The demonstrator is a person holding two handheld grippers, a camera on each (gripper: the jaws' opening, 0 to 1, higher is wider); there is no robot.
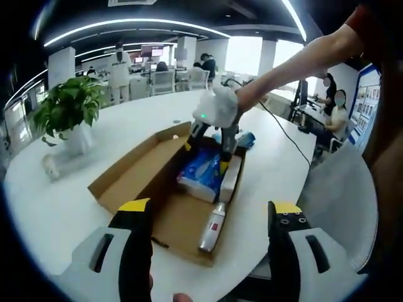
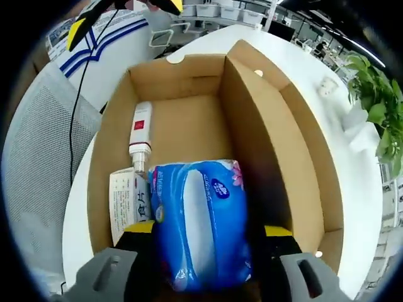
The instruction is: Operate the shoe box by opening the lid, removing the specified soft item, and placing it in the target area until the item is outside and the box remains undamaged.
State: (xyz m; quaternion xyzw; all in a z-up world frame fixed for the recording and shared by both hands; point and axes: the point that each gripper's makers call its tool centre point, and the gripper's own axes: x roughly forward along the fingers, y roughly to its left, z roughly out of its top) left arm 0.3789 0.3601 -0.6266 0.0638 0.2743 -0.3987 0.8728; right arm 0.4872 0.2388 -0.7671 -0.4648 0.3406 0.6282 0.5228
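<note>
Brown cardboard everywhere: the shoe box (image 1: 141, 182) sits open on the white table (image 1: 56, 214), lid flap folded back toward 10 o'clock. Going left to right in the left gripper view, there's a potted plant (image 1: 66, 110) at 10 o'clock, then the box in the middle, then a person's arm coming in from 2 o'clock.

The left gripper (image 1: 208, 211) hovers short of the box with its jaws spread wide and nothing in them. The right gripper (image 1: 211, 135) reaches down into the box, and in the right gripper view its jaws (image 2: 204, 236) sit on both sides of the blue tissue pack (image 2: 200, 223), apparently clamped on it, still inside the box at the 6 o'clock end.

That pack looks light and squishy with a slick plastic wrap, so I'd say grab across the middle and squeeze firmly, no crushing worries.

The right gripper view also gives the box contents properly: a white bottle with a red label (image 2: 140, 135) and a small printed carton (image 2: 126, 201) along the left wall. The left gripper view gives the office, the plant, and free table around the box.
</note>
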